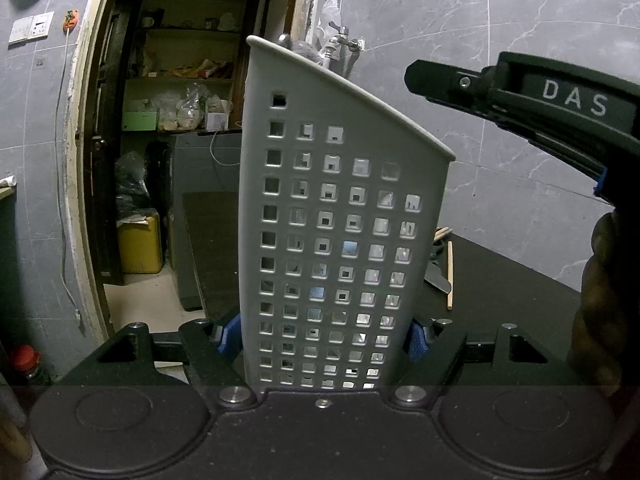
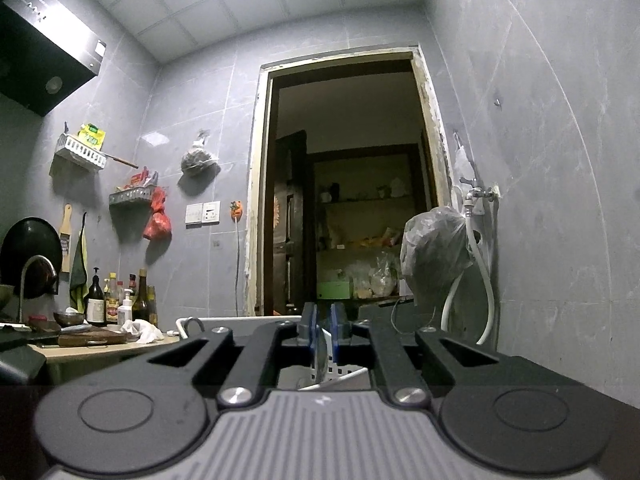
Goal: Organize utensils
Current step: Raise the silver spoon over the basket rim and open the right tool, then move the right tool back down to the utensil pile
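White plastic, full of little square holes: the utensil holder [image 1: 340,216] stands upright on the black table [image 1: 500,280], pinched low down between the blue pads of the left gripper [image 1: 322,338]. The right gripper [image 2: 323,334] points a bit upward, its pads squeezed on a thin shiny utensil [image 2: 321,354] above the holder's rim. Chopsticks [image 1: 449,272] lie on the table behind. Grey tiled walls [image 1: 500,20] and a dark doorway [image 2: 348,184] stand beyond.

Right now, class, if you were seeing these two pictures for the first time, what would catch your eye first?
The tall white perforated utensil holder fills the middle of the left wrist view, clamped upright between the left gripper's blue pads. Behind it a doorway opens onto cluttered shelves. In the right wrist view, the right gripper is closed on a thin shiny utensil above a white basket rim.
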`<state>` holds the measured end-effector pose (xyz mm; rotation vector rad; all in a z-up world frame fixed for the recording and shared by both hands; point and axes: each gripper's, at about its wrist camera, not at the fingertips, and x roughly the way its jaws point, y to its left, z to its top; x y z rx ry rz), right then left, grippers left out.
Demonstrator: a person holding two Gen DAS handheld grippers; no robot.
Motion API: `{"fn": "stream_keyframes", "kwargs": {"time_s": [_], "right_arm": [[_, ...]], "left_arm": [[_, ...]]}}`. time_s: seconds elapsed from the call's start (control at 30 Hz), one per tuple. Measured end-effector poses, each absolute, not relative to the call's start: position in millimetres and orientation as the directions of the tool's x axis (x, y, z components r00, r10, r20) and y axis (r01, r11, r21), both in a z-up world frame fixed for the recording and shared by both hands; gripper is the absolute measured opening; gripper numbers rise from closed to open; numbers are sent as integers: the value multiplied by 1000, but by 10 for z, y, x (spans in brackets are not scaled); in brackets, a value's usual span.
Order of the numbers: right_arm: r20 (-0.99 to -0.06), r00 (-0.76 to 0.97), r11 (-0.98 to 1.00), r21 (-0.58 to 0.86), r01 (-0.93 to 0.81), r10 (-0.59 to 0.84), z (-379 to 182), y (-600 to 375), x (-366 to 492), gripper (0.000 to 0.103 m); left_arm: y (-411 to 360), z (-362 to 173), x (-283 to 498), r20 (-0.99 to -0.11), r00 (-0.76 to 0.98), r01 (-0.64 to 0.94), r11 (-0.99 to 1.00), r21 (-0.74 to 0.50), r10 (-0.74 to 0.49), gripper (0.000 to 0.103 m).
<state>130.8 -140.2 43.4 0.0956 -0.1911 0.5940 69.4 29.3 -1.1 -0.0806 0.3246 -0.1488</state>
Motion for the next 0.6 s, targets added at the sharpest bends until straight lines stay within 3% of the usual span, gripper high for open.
{"fn": "stream_keyframes", "kwargs": {"time_s": [0.33, 0.4, 0.47, 0.6], "right_arm": [[222, 838, 849, 71, -523, 498, 390, -1487, 1307, 60], [215, 850, 857, 90, -508, 481, 366, -1529, 1333, 74], [207, 861, 863, 114, -492, 464, 329, -1581, 1364, 97], [173, 880, 862, 187, -471, 443, 256, -1712, 1450, 103]], "left_arm": [[292, -24, 700, -311, 937, 134, 986, -104, -160, 77], [288, -24, 697, -311, 937, 133, 986, -103, -160, 77], [289, -24, 698, -311, 937, 134, 986, -104, -160, 77], [294, -27, 695, -311, 936, 136, 985, -106, -162, 77]]}}
